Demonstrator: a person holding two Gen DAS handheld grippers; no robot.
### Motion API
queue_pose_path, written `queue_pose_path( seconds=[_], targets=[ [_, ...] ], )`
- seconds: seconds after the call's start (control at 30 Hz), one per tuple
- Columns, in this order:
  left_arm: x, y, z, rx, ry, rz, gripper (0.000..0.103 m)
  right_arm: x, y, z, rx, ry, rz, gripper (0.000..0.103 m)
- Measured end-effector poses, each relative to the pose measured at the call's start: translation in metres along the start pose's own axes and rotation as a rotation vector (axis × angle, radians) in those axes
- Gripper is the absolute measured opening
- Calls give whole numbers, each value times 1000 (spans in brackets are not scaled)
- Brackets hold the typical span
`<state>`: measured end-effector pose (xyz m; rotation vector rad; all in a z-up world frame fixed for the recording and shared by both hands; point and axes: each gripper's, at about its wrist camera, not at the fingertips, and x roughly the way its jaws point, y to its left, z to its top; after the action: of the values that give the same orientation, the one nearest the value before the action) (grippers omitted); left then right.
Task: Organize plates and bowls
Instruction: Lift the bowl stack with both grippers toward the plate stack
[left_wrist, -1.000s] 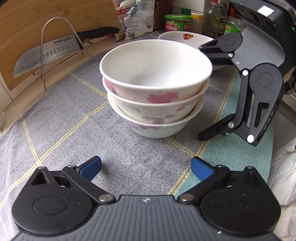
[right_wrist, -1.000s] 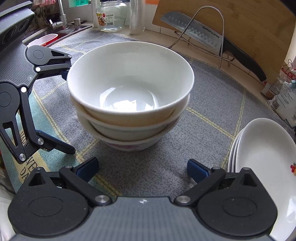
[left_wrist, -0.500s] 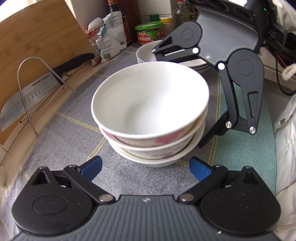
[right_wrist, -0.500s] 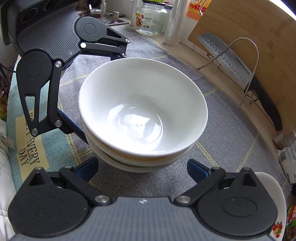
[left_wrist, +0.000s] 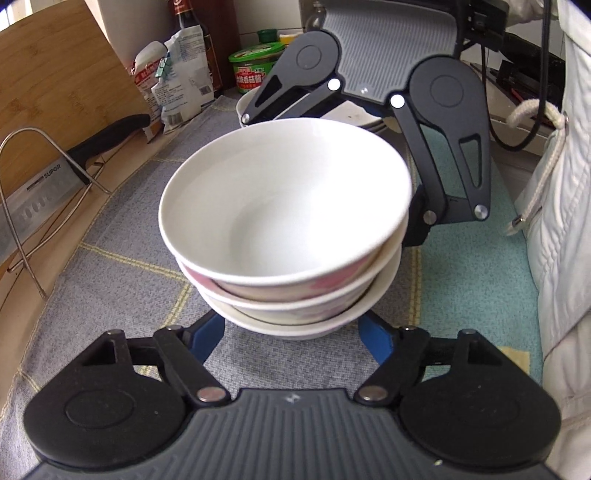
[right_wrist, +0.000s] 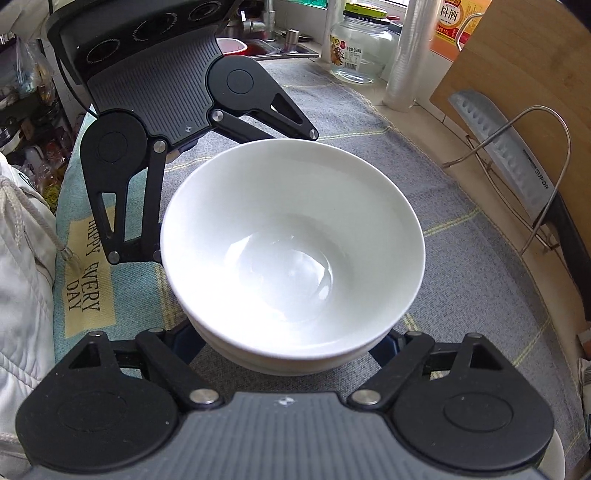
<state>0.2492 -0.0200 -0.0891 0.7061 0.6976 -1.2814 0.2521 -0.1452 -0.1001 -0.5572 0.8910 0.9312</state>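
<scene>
A stack of three white bowls with pink flowers (left_wrist: 284, 229) stands on the grey cloth, seen from above in the right wrist view (right_wrist: 291, 251). My left gripper (left_wrist: 291, 332) is open with its blue pads (left_wrist: 207, 332) on either side of the bottom bowl's base. My right gripper (right_wrist: 291, 343) is open on the opposite side of the stack, its pads mostly hidden under the bowls. Each gripper shows in the other's view: the right one (left_wrist: 373, 110), the left one (right_wrist: 166, 122). A stack of white plates (left_wrist: 354, 114) lies behind the bowls, mostly hidden.
A wooden cutting board (left_wrist: 55, 85) and a cleaver (right_wrist: 509, 166) in a wire rack stand along the counter's back. Packets, a green-lidded jar (left_wrist: 255, 70) and bottles crowd one end; a glass jar (right_wrist: 362, 44) and a sink the other. White clothing (left_wrist: 561, 221) borders the front edge.
Both grippers have closed in on the bowl stack from opposite sides and risen to look down on it; their pads now flank the bottom bowl. The bowls have not moved.
</scene>
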Motion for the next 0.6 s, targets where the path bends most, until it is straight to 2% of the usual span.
queue_pose_path(
  seconds=[0.27, 0.6],
  targets=[
    [3, 1, 4, 32, -9, -29, 78, -3, 1, -3, 16, 6, 10, 90],
    [6, 1, 8, 42, 5, -28, 78, -4, 4, -3, 27, 7, -2, 90]
  ],
)
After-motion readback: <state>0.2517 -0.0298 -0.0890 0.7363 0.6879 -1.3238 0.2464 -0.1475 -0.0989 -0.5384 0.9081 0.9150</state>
